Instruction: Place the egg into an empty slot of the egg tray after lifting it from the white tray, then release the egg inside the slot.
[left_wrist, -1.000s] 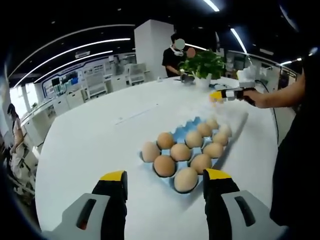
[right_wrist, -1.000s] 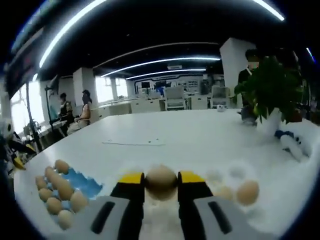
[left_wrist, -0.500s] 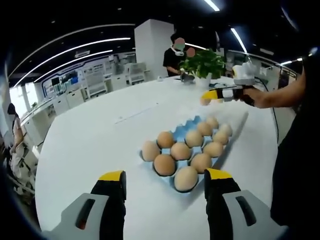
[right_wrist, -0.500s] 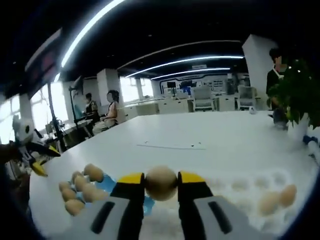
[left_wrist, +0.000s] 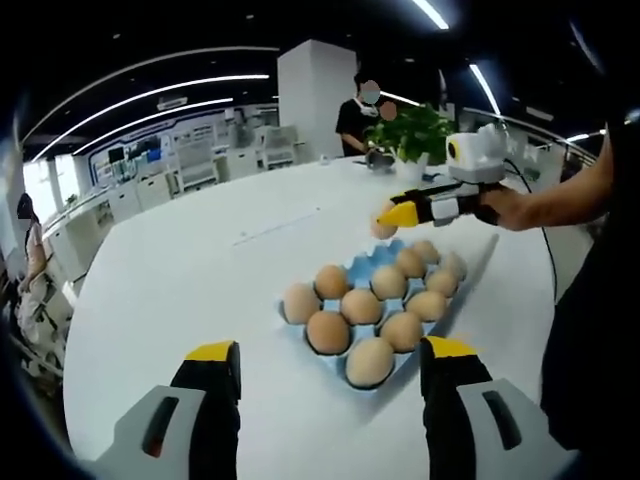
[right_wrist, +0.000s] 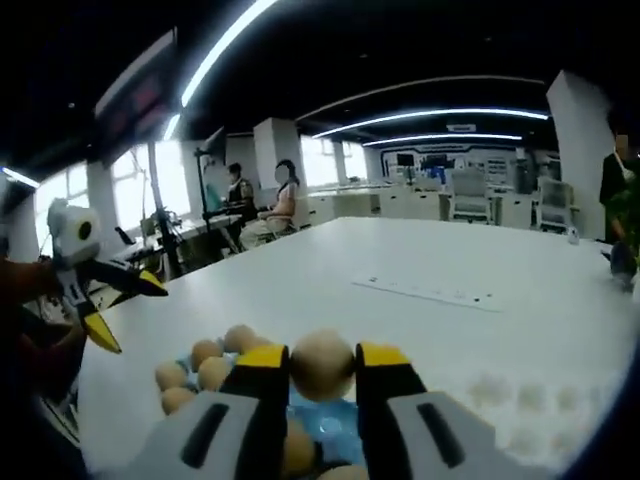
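Egg: a tan egg (right_wrist: 322, 364) is sitting pinched between the yellow tips of the right gripper (right_wrist: 322, 362), off any surface. In the left gripper view the same egg (left_wrist: 384, 226) is showing at the tip of that gripper (left_wrist: 392, 218), hanging above the far end of the egg tray.

Right fingers: they are closing on the egg from both sides, gripping it.

Egg tray: the blue egg tray (left_wrist: 362, 267) is lying on the white tabletop (left_wrist: 180, 290), carrying nine tan eggs (left_wrist: 370, 361). Bare blue hollows are showing at its far end, nearest the carried egg. In the right gripper view blue tray (right_wrist: 330, 425) is showing just below the held egg, with filled slots to its left.

White tray: a pale moulded tray (right_wrist: 520, 400) is lying to the right of the egg tray in the right gripper view; whether any eggs are left in it is too blurred to tell.

Left gripper: the left gripper (left_wrist: 328, 375) is hovering near the tray's near end with its fingers spread apart and nothing between them.

Progress: the lift from the white tray looks done and the egg is being carried over the tray. Lowering it into a bare slot and letting go of it are remaining.

Surroundings: people are sitting and standing in the office beyond, near a potted plant (left_wrist: 420, 130).
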